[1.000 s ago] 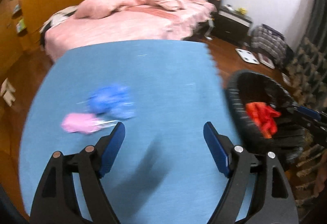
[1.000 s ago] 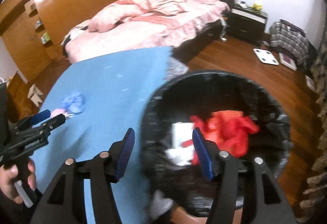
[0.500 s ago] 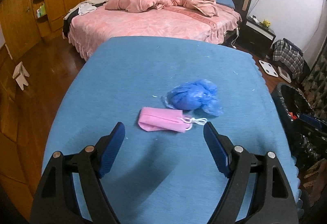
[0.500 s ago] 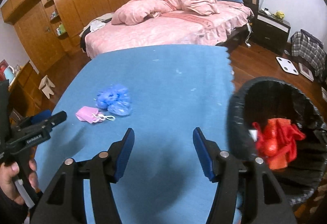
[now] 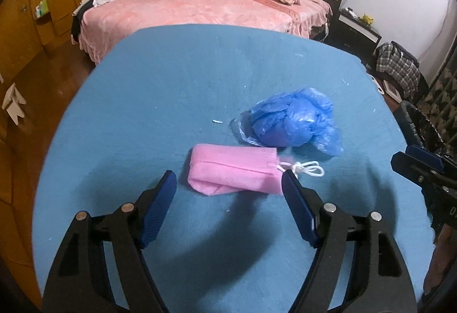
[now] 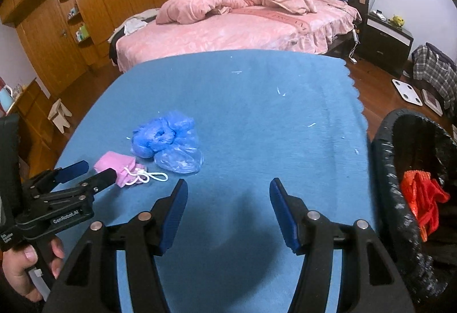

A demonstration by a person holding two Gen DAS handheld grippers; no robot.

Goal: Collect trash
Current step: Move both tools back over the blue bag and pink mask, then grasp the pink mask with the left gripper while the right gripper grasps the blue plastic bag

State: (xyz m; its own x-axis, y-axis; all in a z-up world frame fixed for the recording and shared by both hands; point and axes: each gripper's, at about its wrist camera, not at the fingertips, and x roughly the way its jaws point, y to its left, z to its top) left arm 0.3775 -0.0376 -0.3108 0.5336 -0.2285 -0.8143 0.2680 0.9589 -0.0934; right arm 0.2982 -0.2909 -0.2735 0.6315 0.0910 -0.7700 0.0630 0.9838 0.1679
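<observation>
A folded pink face mask [image 5: 234,171] with a white ear loop lies on the blue table cover [image 5: 177,90]. My left gripper [image 5: 230,184] is open, its blue pads on either side of the mask's near edge. A crumpled blue plastic wad [image 5: 291,121] lies just beyond the mask. In the right wrist view the mask [image 6: 118,167] and the blue wad [image 6: 165,141] sit at the left, with the left gripper [image 6: 85,171] by the mask. My right gripper [image 6: 228,190] is open and empty above bare cover. The black-lined trash bin [image 6: 388,170] at the right holds red trash [image 6: 422,198].
A pink bed [image 6: 242,21] stands beyond the table, wooden wardrobes [image 6: 85,7] at the left. A nightstand [image 6: 385,41], a plaid bag [image 6: 437,70] and a white scale [image 6: 407,91] are on the wooden floor at the right. The bin rim also shows in the left wrist view [image 5: 414,121].
My left gripper swung left from the bin side and closed in on the pink mask. My right gripper swung left from over the bin to over the table.
</observation>
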